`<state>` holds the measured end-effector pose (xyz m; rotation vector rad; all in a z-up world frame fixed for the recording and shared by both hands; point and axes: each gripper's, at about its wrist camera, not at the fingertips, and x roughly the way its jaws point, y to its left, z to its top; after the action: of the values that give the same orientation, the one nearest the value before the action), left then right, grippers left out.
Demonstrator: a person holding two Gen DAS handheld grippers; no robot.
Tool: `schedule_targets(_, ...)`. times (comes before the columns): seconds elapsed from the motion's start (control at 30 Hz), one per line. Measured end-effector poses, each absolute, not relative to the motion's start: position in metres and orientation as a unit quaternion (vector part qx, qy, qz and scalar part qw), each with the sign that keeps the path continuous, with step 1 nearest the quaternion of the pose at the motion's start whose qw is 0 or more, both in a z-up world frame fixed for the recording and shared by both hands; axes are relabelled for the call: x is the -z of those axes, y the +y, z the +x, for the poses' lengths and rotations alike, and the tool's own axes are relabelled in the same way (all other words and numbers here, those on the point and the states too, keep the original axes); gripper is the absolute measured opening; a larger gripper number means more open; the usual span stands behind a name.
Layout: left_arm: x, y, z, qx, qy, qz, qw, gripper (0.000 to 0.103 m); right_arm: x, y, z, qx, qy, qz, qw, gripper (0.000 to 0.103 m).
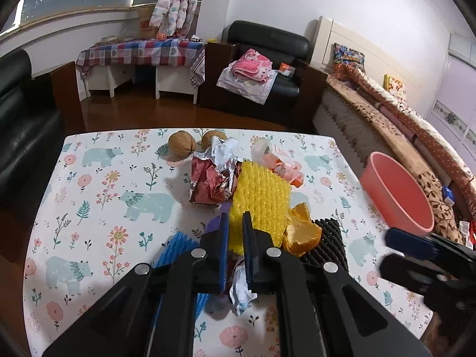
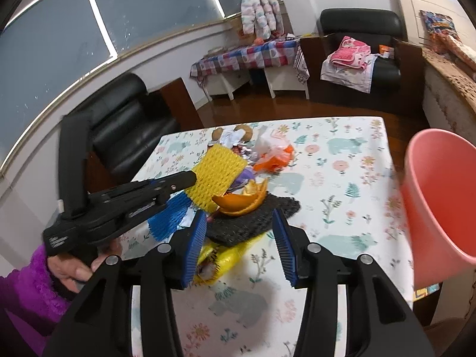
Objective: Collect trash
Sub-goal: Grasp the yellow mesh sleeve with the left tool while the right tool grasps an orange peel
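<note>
Left gripper point(image 1: 235, 232) is pinching the yellow foam net point(image 1: 261, 199) above the trash pile on the tabletop point(image 1: 98, 196); right gripper point(image 2: 239, 247) is hanging open nearby. Pink bin point(image 2: 431, 208) looks empty, so most collecting seems undone.

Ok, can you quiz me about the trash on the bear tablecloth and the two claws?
1. True or false: the left claw is closed on the yellow foam fruit net.
2. Which claw is wide open? A left, B right.
3. Fill in: the curled orange peel rests on the ____ foam mesh mat.

Key: 1 true; 2 B; 3 black. The pink plastic basin waits at the table's right edge.
</note>
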<state>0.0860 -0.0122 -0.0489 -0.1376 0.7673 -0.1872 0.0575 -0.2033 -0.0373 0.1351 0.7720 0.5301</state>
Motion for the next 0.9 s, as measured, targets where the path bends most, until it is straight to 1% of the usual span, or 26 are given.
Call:
schedule_targets(0.4,0.027,0.024,0.063,0.095,0.342,-0.119,0.927,0.008,0.046,-0.147,0.081,-0.236,0.372,-0.025,0.897,0.047)
schedule_targets(0.6,0.029,0.030,0.061,0.094,0.344,-0.135,0.924,0.008,0.057,-0.146,0.087,-0.209,0.384,-0.030,0.899,0.046)
schedule_targets(0.63,0.029,0.030,0.061,0.094,0.345,-0.134,0.924,0.008,0.058,-0.148,0.089,-0.211,0.385,-0.025,0.898,0.042)
schedule_targets(0.67,0.029,0.031,0.061,0.095,0.345,-0.135,0.924,0.008,0.058,-0.150,0.089,-0.214,0.387,-0.021,0.897,0.030)
schedule_targets(0.7,0.029,0.031,0.061,0.095,0.346,-0.138,0.923,0.008,0.058,-0.152,0.089,-0.215,0.388,-0.018,0.896,0.028)
schedule_targets(0.73,0.030,0.032,0.060,0.096,0.346,-0.141,0.923,0.008,0.057,-0.155,0.089,-0.215,0.388,-0.012,0.896,0.023)
schedule_targets(0.77,0.029,0.032,0.060,0.096,0.345,-0.143,0.923,0.008,0.056,-0.158,0.088,-0.215,0.386,-0.008,0.897,0.019)
schedule_targets(0.9,0.025,0.029,0.058,0.098,0.342,-0.139,0.924,0.008,0.049,-0.170,0.085,-0.217,0.378,0.009,0.900,0.015)
